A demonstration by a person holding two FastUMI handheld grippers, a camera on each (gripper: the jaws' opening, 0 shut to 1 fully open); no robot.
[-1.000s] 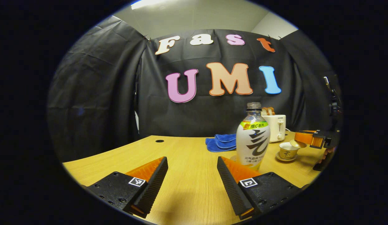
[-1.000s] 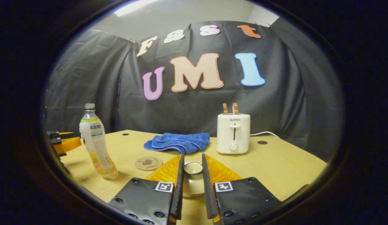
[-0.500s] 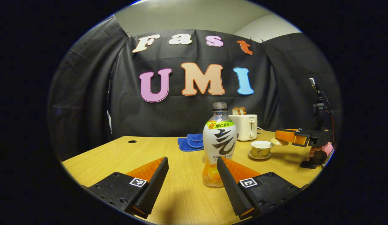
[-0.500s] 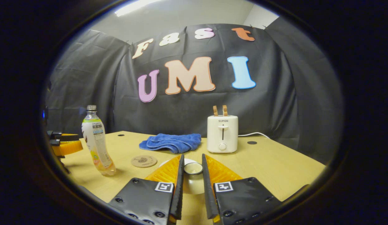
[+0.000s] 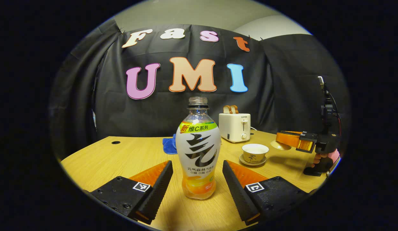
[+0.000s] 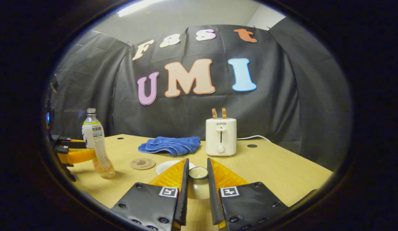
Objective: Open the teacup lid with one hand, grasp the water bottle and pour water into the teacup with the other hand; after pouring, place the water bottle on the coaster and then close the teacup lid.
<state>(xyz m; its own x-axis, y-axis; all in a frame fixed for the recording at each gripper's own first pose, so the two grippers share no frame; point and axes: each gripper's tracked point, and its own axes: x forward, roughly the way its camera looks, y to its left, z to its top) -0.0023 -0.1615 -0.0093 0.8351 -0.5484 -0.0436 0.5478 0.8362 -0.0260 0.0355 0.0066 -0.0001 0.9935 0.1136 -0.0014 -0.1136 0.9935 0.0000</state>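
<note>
Left gripper view is showing the left gripper [image 5: 197, 179] with its jaws spread wide; the water bottle [image 5: 198, 150] is standing upright and uncapped on the wooden table [image 5: 122, 157], sitting between the two fingers without either one touching it; further right, the teacup [image 5: 255, 153] is resting uncovered on its saucer [image 5: 251, 160], and the right gripper [image 5: 283, 142] is hovering beside it, clamping the teacup lid [image 5: 280, 146] above the tabletop; a hand [image 5: 325, 158] is gripping its handle; behind, a white toaster [image 5: 234, 127] is holding two slices of toast, and a blue cloth [image 5: 169, 145] is peeking out from behind the bottle.

Right gripper view is looking along the narrowed fingers [image 6: 182, 189], which are pinching the lid's knob; beyond their tips the cup's rim is just showing; the round coaster [image 6: 142, 164] is lying bare, between the cup and the bottle; at the left edge, orange fingers are flanking the bottle's lower half.
</note>
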